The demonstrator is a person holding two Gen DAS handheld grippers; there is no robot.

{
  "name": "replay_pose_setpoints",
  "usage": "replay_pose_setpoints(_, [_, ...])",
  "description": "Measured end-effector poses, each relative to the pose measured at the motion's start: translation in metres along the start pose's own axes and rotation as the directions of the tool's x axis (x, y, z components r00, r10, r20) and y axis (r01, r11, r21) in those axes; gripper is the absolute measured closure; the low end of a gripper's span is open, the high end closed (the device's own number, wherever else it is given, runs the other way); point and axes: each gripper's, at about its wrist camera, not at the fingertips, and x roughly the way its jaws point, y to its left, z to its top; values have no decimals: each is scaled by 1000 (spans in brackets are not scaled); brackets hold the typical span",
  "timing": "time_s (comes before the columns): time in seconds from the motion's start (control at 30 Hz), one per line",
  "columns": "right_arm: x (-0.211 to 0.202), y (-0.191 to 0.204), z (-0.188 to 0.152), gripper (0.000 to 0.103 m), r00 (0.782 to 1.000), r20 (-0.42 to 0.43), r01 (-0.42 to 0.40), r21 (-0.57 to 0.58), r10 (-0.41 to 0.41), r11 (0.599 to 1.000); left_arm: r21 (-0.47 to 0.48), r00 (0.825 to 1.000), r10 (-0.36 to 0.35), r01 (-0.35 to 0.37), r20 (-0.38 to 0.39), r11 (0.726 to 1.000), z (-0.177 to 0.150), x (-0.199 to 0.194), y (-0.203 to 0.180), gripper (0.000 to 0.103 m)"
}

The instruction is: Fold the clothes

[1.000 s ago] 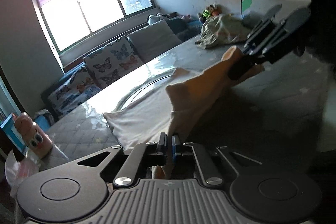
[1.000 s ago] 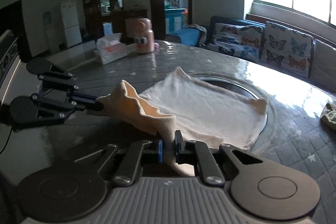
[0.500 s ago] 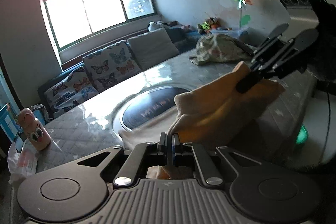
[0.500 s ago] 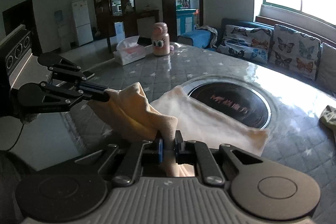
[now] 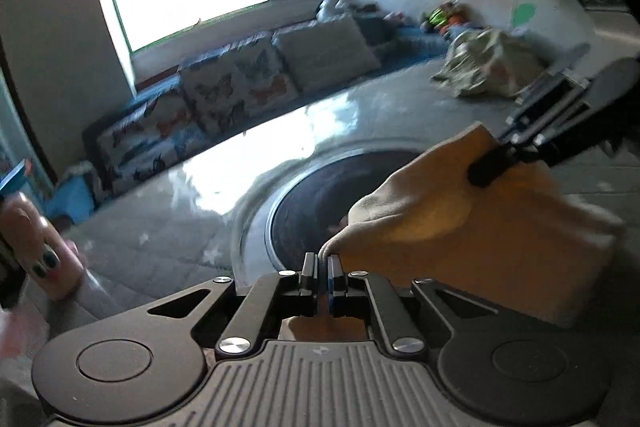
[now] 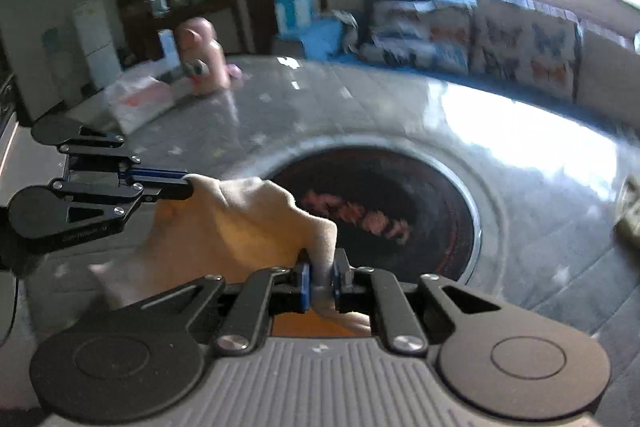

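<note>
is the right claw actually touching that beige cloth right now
Touching. In the right wrist view, the right claw has its jaws closed on a pinched fold of the beige cloth, which runs between the pads.

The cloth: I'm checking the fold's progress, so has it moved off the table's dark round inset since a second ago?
Yes. The cloth covered the dark inset before; now it hangs clear of it, toward the near left edge.

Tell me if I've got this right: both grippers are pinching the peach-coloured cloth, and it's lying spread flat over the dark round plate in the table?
Not quite. The left gripper and right gripper do each pinch the peach-coloured cloth, but it is not spread flat over the dark round plate. Both wrist views show it bunched and held up between the grippers, with the plate uncovered.
</note>
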Motion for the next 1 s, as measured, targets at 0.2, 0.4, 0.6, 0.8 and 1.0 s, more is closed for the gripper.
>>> replay_pose_setpoints(0.2, [29, -16, -25, 77, 998, -2, 63, 106, -63, 992, -21, 998, 21, -23, -55, 1000, -11, 30, 0, 92])
replay_pose_setpoints(0.4, [-7, -19, -39, 59, 993, 47, 99, 124, -105, 987, -48, 996, 61, -64, -63, 997, -12, 31, 11, 91])
replay_pose_setpoints(0.6, [-42, -30, -58, 59, 990, 50, 121, 178, -132, 977, -62, 996, 84, -86, -28, 994, -6, 19, 11, 90])
replay_pose_setpoints(0.8, [-48, -50, -71, 61, 987, 50, 132, 284, -152, 950, -59, 994, 99, -97, 37, 994, 9, -3, 4, 77])
replay_pose_setpoints(1.0, [-39, -45, -75, 98, 986, 35, 145, 278, -161, 950, -56, 999, 7, -5, 37, 998, 11, -9, -17, 76])
